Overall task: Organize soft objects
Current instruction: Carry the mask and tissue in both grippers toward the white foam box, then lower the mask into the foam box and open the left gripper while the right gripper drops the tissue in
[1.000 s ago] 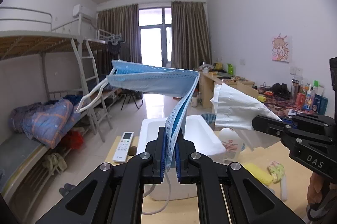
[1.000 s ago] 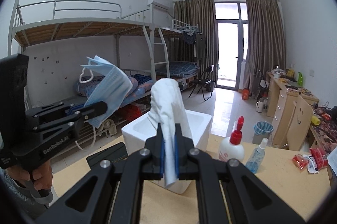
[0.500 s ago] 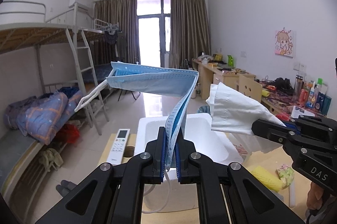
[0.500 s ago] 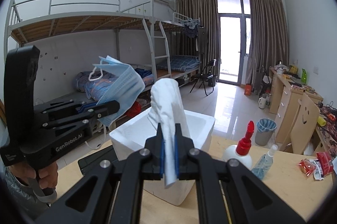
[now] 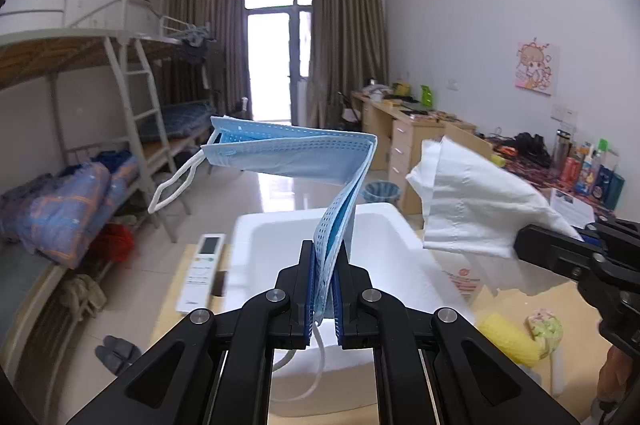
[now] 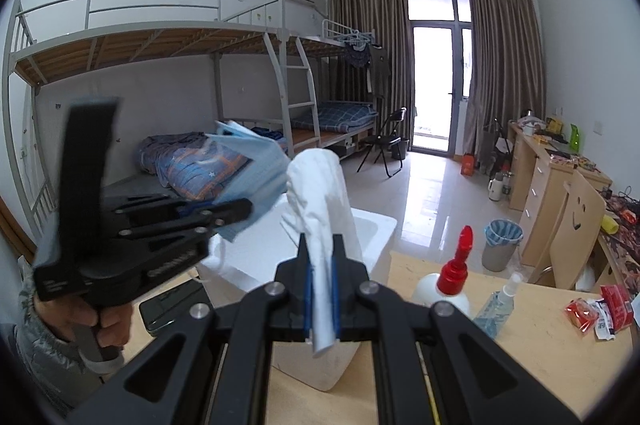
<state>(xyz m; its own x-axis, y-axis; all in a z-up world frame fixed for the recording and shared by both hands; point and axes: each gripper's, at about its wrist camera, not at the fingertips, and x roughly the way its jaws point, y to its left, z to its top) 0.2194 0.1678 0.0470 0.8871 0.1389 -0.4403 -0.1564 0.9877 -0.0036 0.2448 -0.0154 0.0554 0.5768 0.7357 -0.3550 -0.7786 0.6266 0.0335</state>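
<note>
Blue mask is hanging above the foam box, my left gripper clamping it; my right gripper is pinching white tissue there. Only the left view is catching the remote.

Folded blue mask and crumpled white tissue held aloft.

White-walled dorm room, metal bunk beds, brown curtains, glossy floor
</note>
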